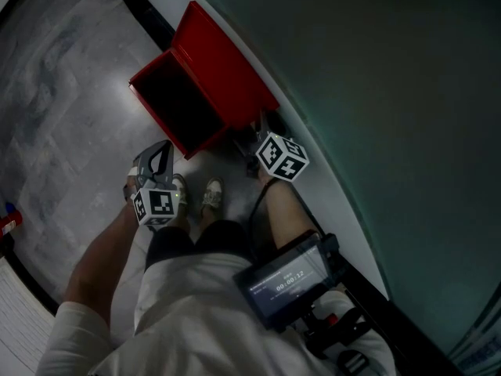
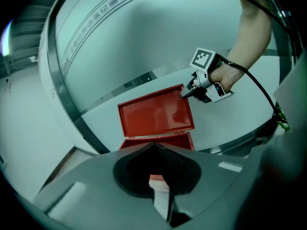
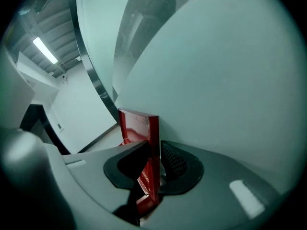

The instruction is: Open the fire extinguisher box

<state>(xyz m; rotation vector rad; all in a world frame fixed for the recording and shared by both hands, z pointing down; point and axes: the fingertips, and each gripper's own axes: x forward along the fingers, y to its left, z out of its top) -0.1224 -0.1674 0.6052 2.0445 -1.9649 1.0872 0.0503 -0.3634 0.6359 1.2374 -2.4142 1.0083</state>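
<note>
The red fire extinguisher box (image 1: 156, 81) stands on the grey floor with its dark inside showing. Its lid (image 1: 227, 65) is swung up and leans toward the pale wall. My right gripper (image 1: 254, 135) is at the lid's near edge, shut on it; in the right gripper view the lid's thin red edge (image 3: 153, 143) stands upright between the pads of that gripper (image 3: 154, 163). The left gripper view shows the lid's inner face (image 2: 156, 114) with the right gripper (image 2: 189, 92) at its upper right corner. My left gripper (image 1: 160, 153) hangs off to the box's near left, shut and holding nothing (image 2: 153, 147).
The person's shoes (image 1: 211, 196) stand just short of the box. A device with a lit screen (image 1: 286, 282) hangs at the person's waist. A dark strip (image 1: 145, 6) runs along the foot of the curved wall. A small red object (image 1: 8, 222) lies at the far left.
</note>
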